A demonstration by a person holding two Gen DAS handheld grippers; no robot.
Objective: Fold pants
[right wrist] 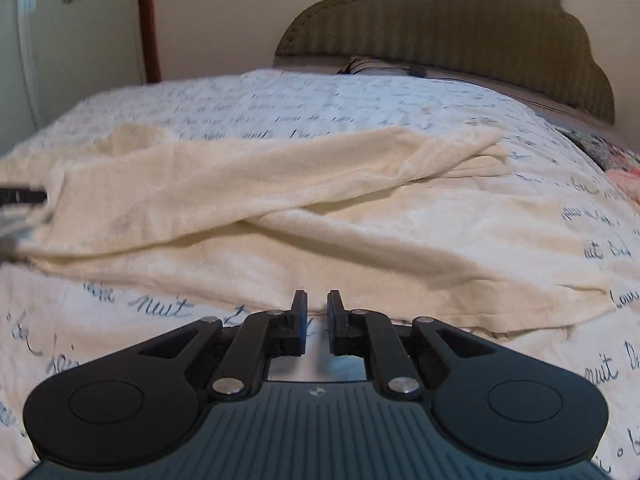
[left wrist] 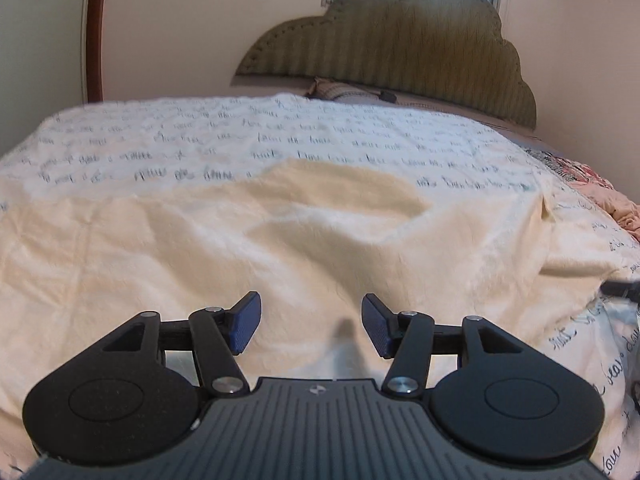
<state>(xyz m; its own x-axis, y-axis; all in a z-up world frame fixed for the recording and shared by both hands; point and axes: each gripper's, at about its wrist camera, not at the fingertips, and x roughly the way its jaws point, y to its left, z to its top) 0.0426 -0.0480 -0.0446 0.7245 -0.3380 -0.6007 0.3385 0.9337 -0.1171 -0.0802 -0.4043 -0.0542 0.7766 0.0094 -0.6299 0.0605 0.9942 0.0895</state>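
Cream pants point(left wrist: 260, 248) lie spread on a bed with a white script-printed cover point(left wrist: 160, 140). My left gripper point(left wrist: 311, 328) is open just above the waist end of the pants, holding nothing. In the right wrist view the pants point(right wrist: 304, 184) lie across the bed, one leg folded over the other, cuffs to the right. My right gripper point(right wrist: 317, 322) is nearly closed with a narrow gap, empty, low over the cover just in front of the pants' near edge. The left gripper's dark tip point(right wrist: 22, 196) shows at the left edge.
A green scalloped headboard point(left wrist: 420, 48) and a pillow point(left wrist: 344, 90) stand at the far end of the bed. A pink patterned quilt point(left wrist: 592, 188) lies at the right. A wooden frame point(left wrist: 96, 32) and wall are at the far left.
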